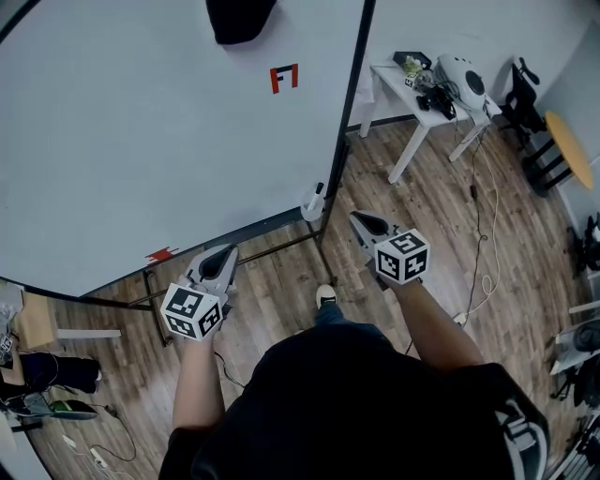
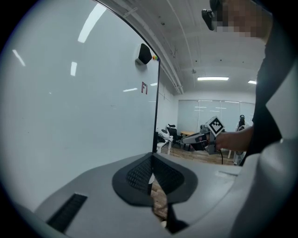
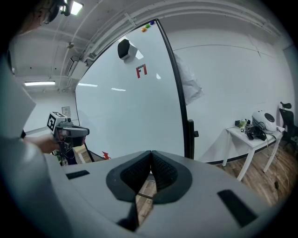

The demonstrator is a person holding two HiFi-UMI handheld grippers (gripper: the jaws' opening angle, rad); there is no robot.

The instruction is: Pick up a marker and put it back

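Note:
A big whiteboard (image 1: 141, 141) on a black stand fills the left of the head view. A white holder (image 1: 314, 202) hangs at its lower right corner, with what looks like a marker standing in it. A small red object (image 1: 161, 254) lies on the board's bottom edge and shows again as the red object (image 3: 106, 155) in the right gripper view. My left gripper (image 1: 220, 261) is held low in front of the board, jaws shut on nothing. My right gripper (image 1: 366, 223) hovers just right of the holder, also shut and empty.
A black eraser (image 1: 239, 19) and a red sign (image 1: 284, 78) sit high on the board. The stand's black post (image 1: 352, 94) and floor bars (image 1: 281, 246) are near my grippers. A white table (image 1: 417, 108) with a helmet (image 1: 461, 77), a black chair (image 1: 523, 94) and floor cables (image 1: 483, 234) are to the right.

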